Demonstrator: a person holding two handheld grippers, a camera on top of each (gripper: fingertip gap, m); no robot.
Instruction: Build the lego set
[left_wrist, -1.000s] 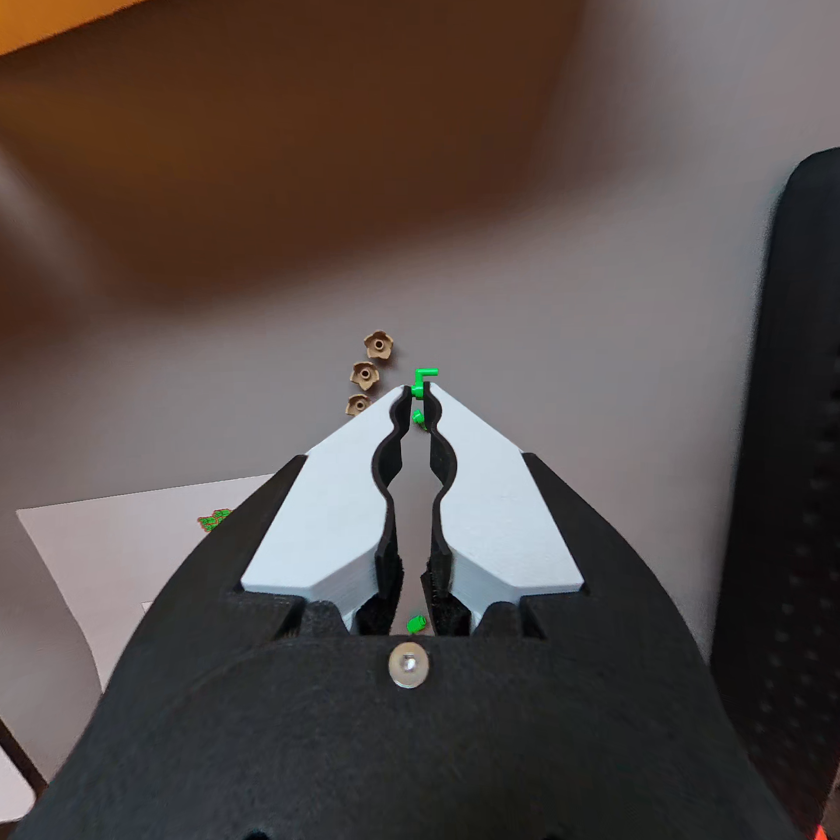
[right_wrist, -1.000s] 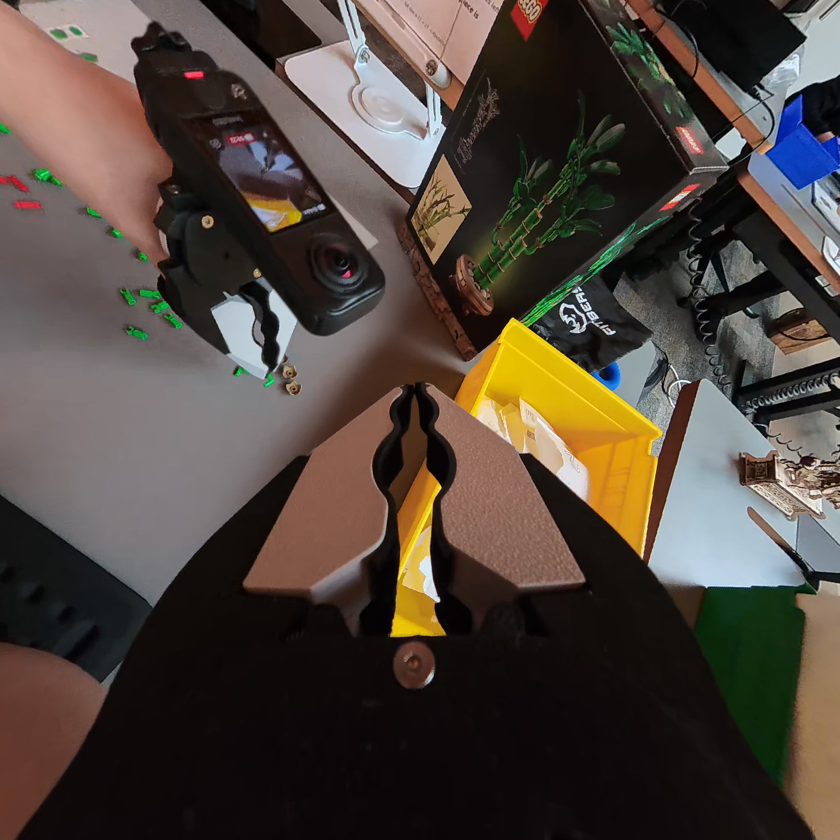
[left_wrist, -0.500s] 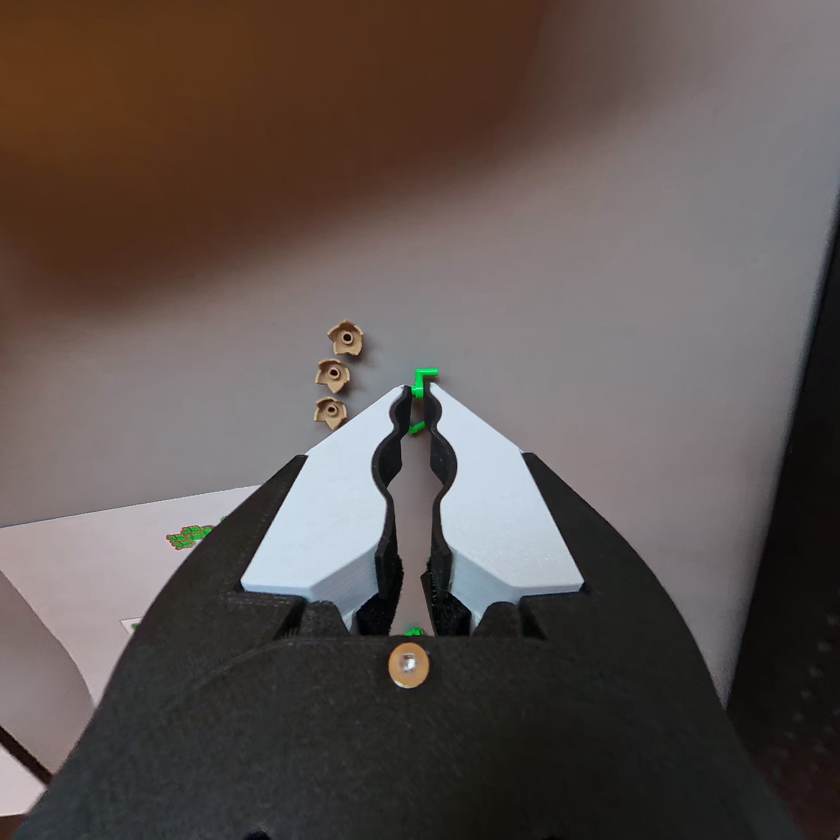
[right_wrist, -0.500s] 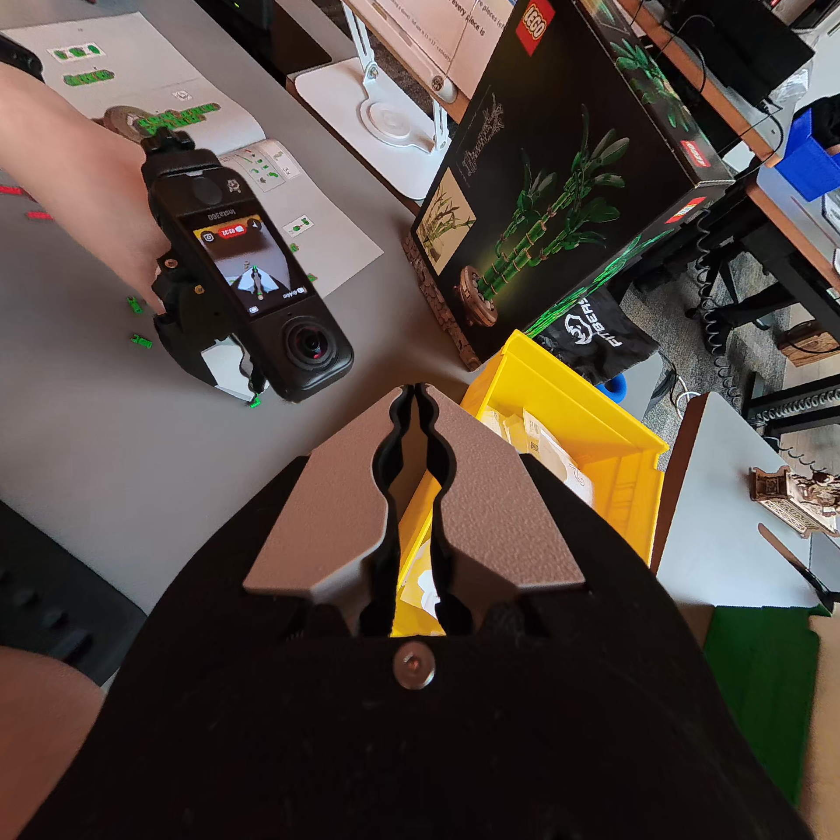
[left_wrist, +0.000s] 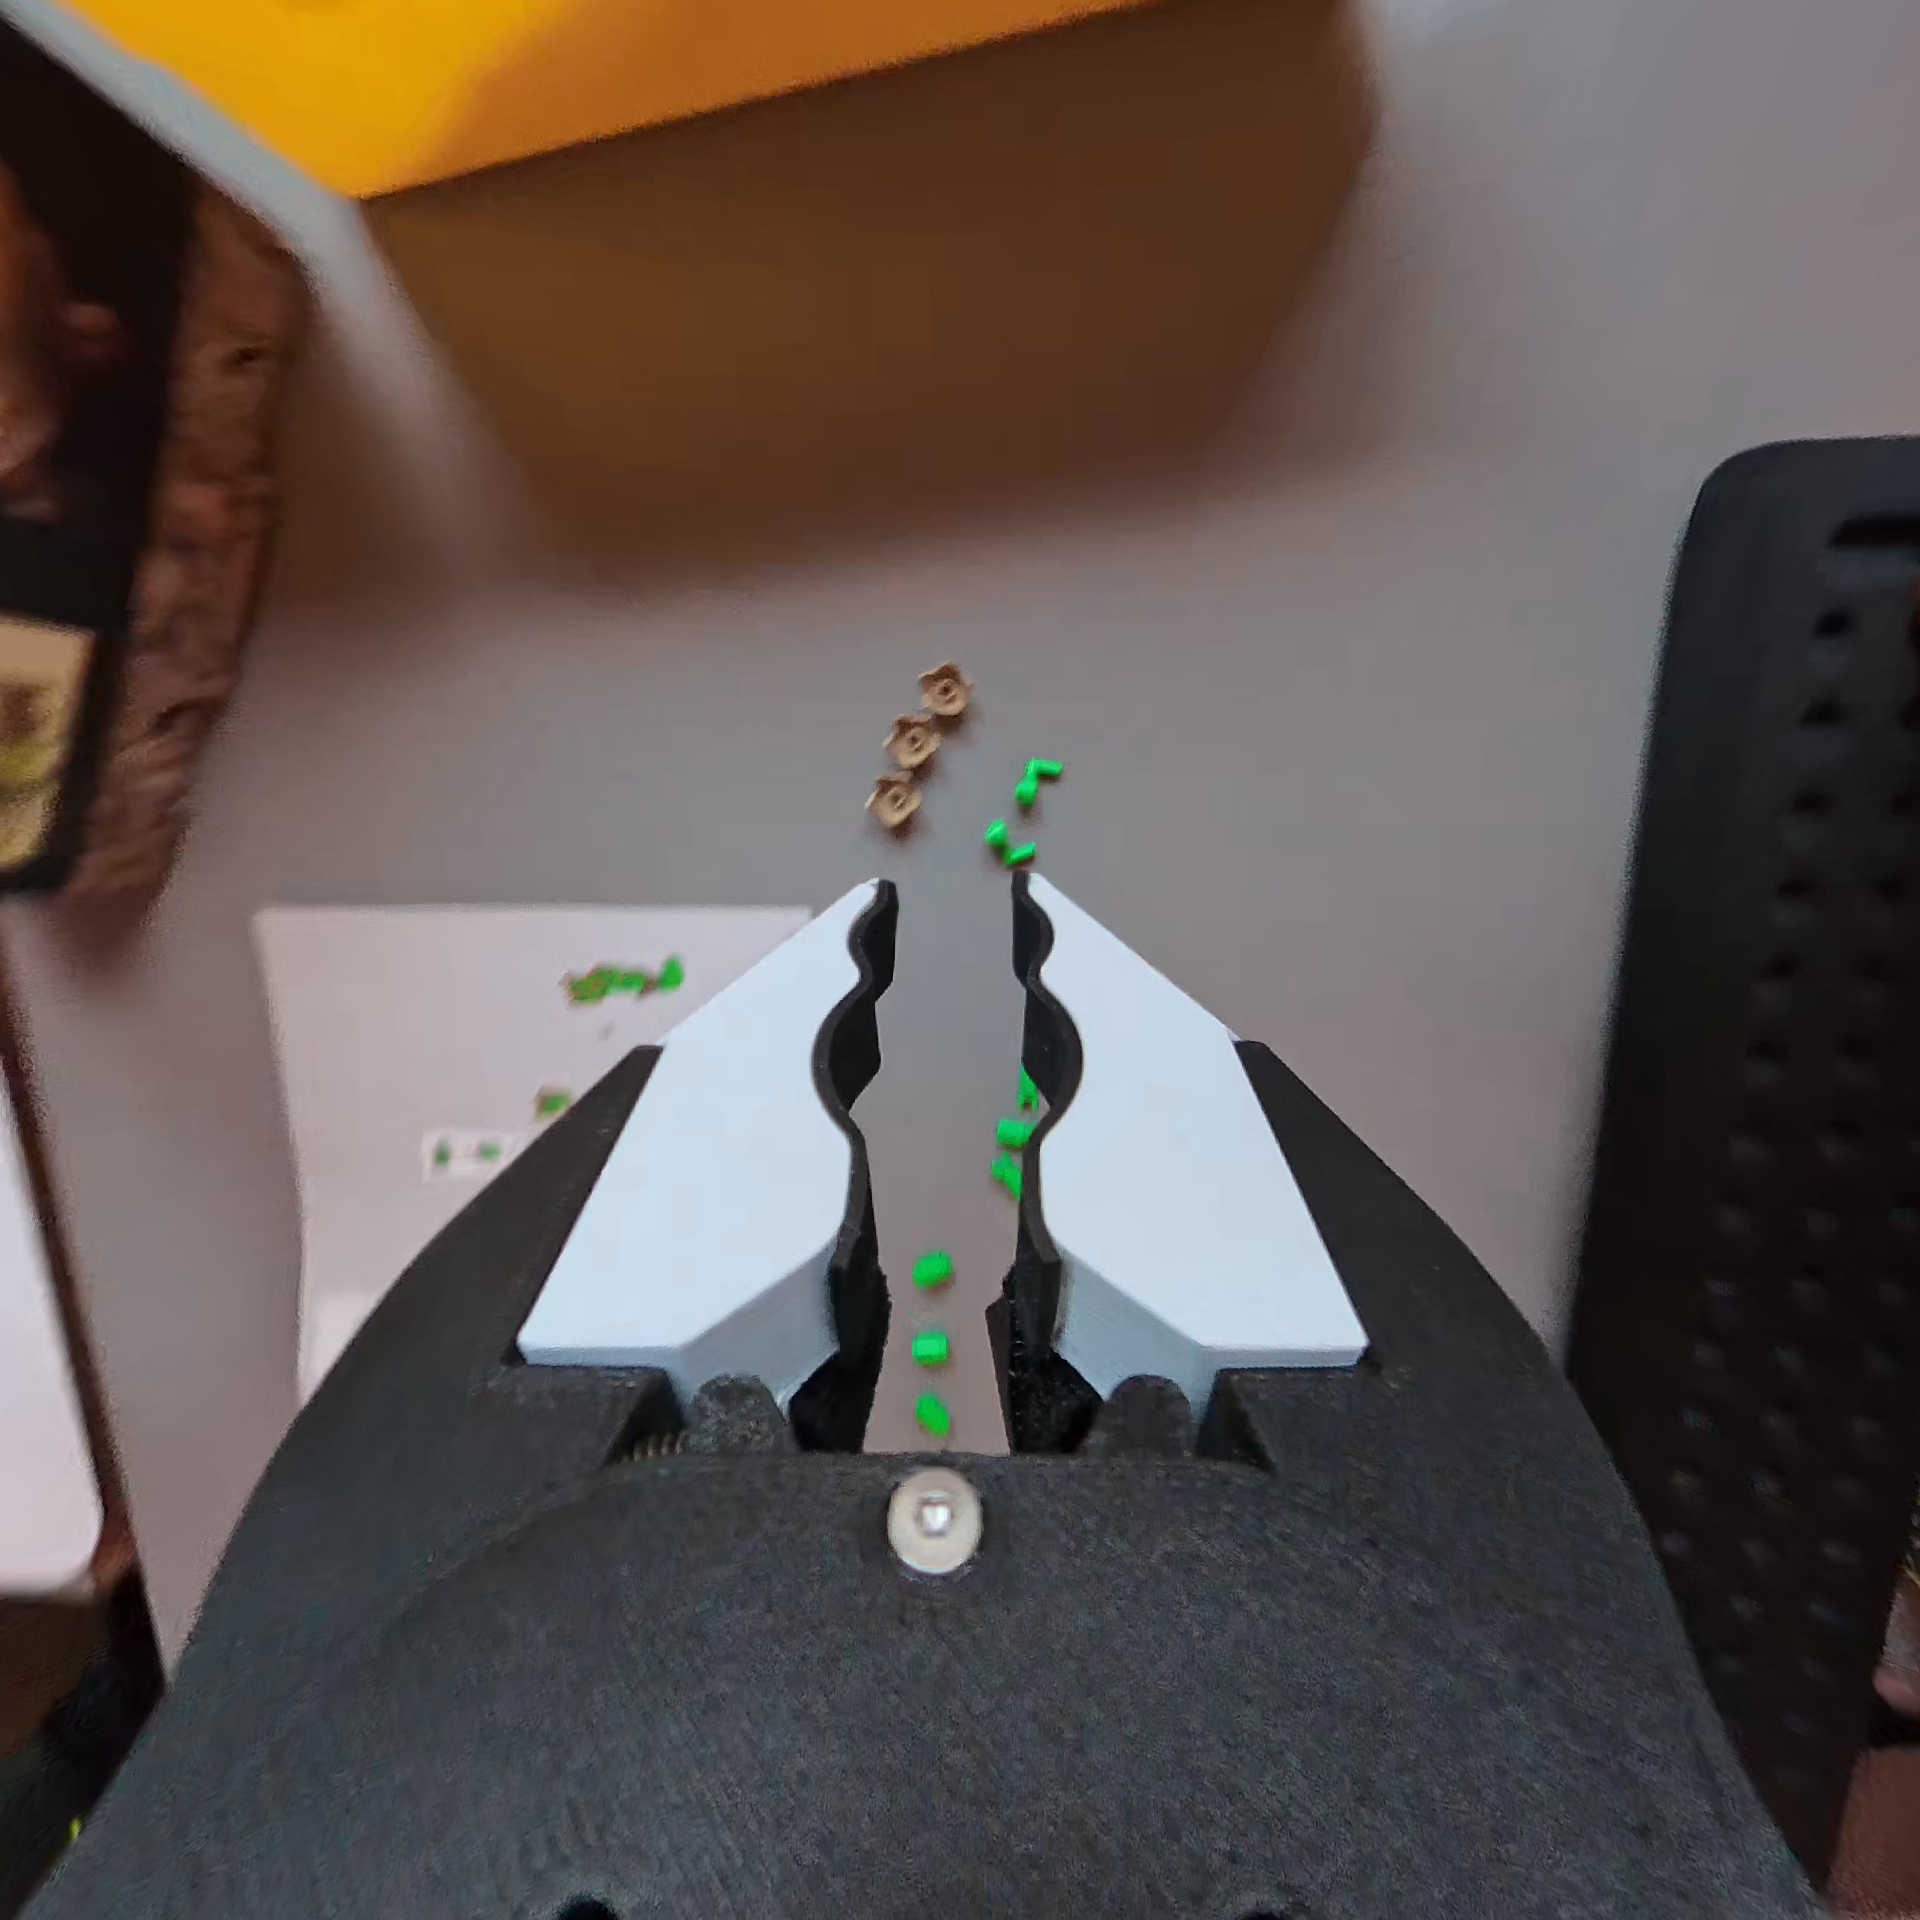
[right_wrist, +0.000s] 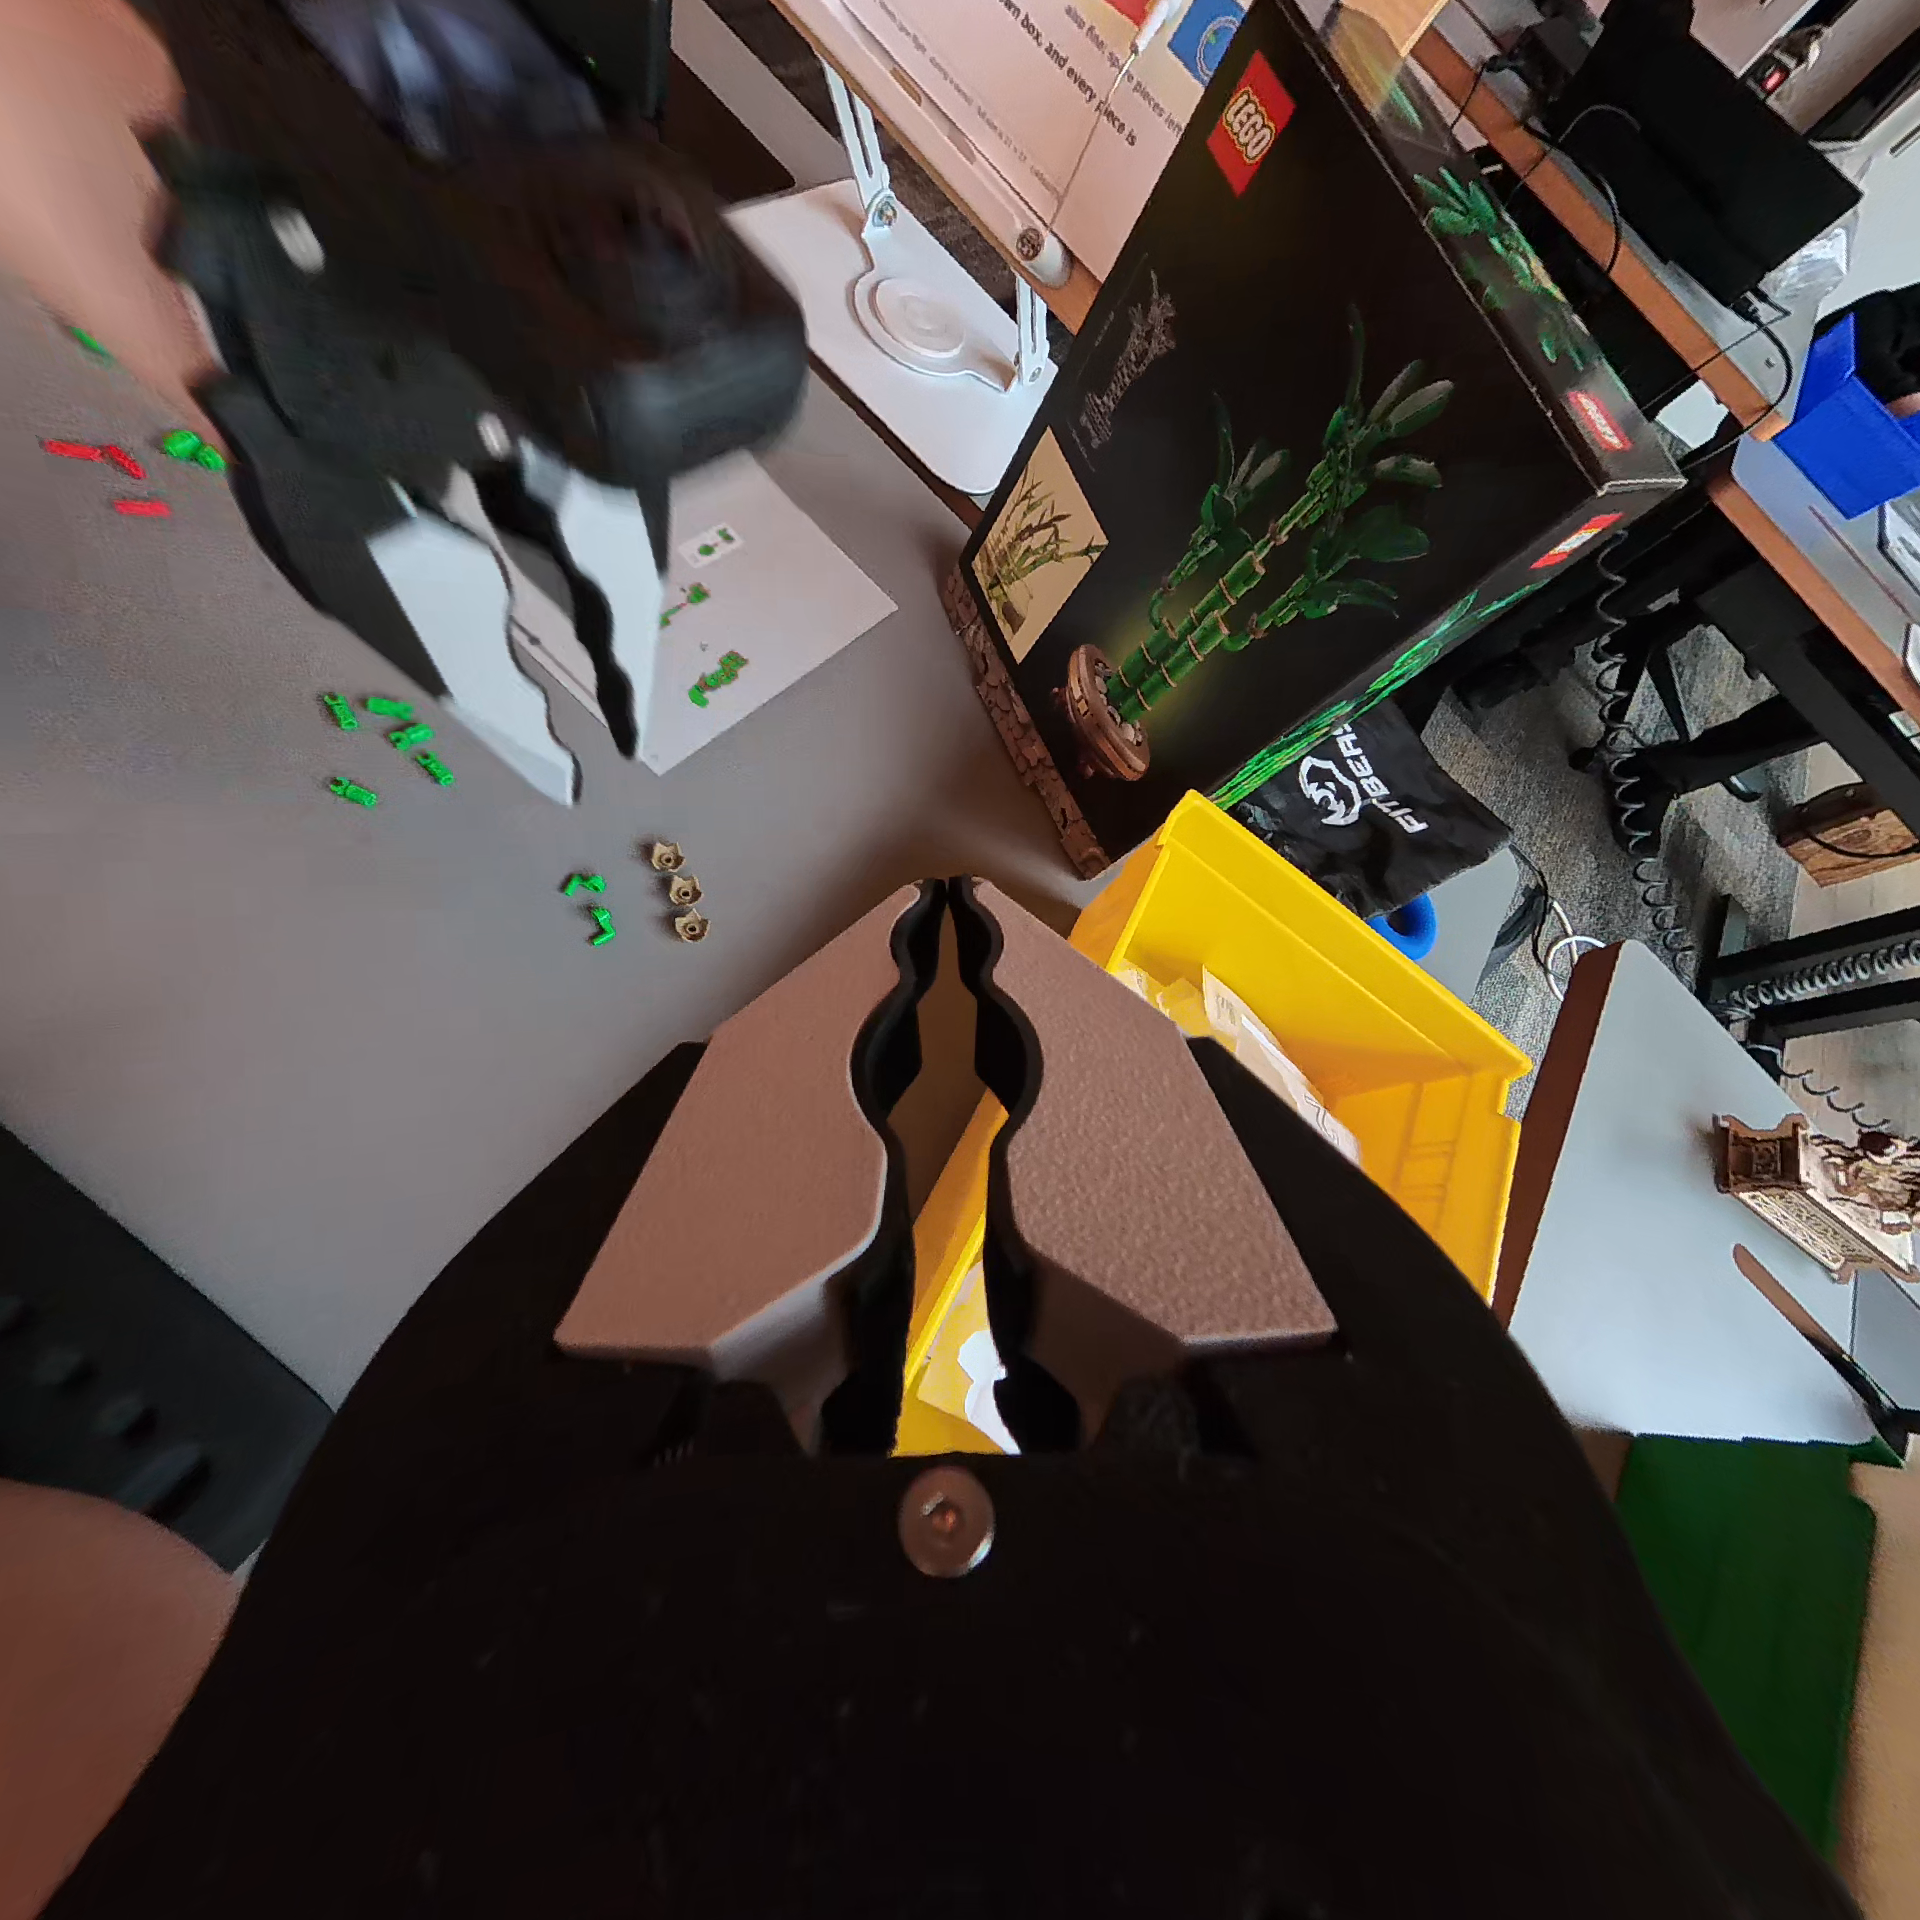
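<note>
**Left tool opens, green piece released**

Since a second ago the left tool (left_wrist: 948, 883) has parted its jaws and lifted, empty and motion-blurred; two green bent pieces (right_wrist: 590, 902) lie on the grey tabletop (right_wrist: 312, 987) beside three tan pieces (right_wrist: 681, 889). Right tool (right_wrist: 948, 888) hovers closed, empty, over the yellow bin (right_wrist: 1340, 997), partly hidden.

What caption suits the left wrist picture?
Open left gripper above the grey table, facing three tan pieces and small green pieces.
</note>
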